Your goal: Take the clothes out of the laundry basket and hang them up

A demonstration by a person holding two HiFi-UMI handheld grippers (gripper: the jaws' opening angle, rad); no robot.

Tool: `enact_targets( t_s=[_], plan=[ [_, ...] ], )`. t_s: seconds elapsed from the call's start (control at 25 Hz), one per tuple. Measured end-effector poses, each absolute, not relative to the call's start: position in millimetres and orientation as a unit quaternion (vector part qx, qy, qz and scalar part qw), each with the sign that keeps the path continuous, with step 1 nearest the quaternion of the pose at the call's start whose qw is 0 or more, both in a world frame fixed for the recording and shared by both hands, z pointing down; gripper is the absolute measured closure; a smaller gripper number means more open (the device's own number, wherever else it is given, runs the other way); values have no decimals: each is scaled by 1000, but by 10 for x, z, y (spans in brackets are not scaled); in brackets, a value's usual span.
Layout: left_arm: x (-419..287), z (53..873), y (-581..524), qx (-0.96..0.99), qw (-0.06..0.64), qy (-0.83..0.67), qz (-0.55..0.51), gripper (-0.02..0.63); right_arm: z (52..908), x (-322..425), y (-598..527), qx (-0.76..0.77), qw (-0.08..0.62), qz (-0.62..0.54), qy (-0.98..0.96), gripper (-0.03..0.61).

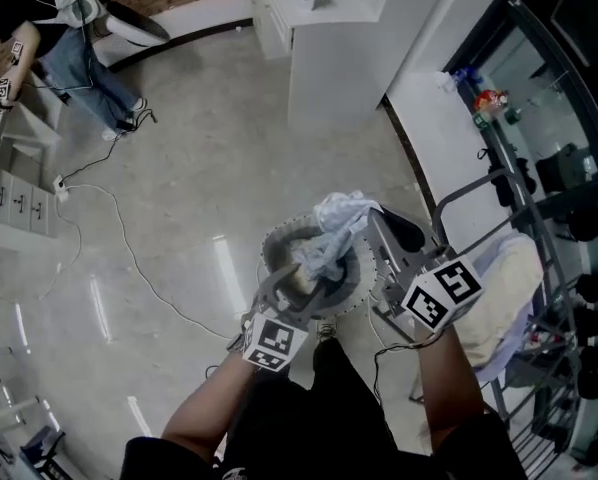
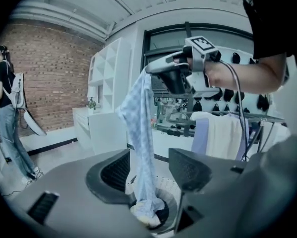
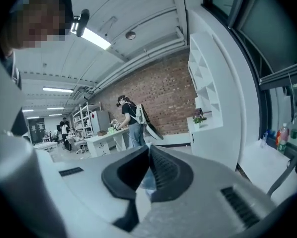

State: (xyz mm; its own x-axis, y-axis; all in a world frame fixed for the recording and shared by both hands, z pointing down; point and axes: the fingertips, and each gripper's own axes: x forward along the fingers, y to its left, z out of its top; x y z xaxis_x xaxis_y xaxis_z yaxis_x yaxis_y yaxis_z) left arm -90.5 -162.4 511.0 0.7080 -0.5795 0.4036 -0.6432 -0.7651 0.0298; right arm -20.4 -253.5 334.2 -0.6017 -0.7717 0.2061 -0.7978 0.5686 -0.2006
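A pale blue checked garment [image 1: 339, 218] hangs from my right gripper [image 1: 376, 220], which is shut on its top edge. The cloth trails down into the round laundry basket [image 1: 271, 243] on the floor, where more clothes lie. In the left gripper view the garment [image 2: 141, 133] drops straight between the open jaws of my left gripper [image 2: 153, 172] without being pressed, and its lower end rests in the basket [image 2: 164, 183]. In the head view my left gripper [image 1: 297, 286] sits low over the basket's near rim. The right gripper view shows my right gripper [image 3: 149, 162] closed with a sliver of blue cloth [image 3: 147, 183] beneath the pads.
A metal drying rack [image 1: 524, 218] stands at the right with a cream cloth [image 1: 504, 288] draped on it and dark hangers [image 1: 589, 223]. A white cabinet [image 1: 329, 48] is behind the basket. A person [image 1: 69, 38] stands far left, and a cable [image 1: 119, 228] lies across the floor.
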Motion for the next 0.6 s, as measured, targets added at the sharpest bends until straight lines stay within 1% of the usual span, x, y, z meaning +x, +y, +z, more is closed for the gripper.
enact_targets(
  t_s=[0.28,0.6],
  plan=[
    [-794,4822,-1862,922,56,-328,199,383,2269,-208,-2522,445,17,76,-892,568],
    [-739,4579,-2108,918,37,-338,204,382,1268,-292,-2361,434,-15,14,-901,568]
  ],
)
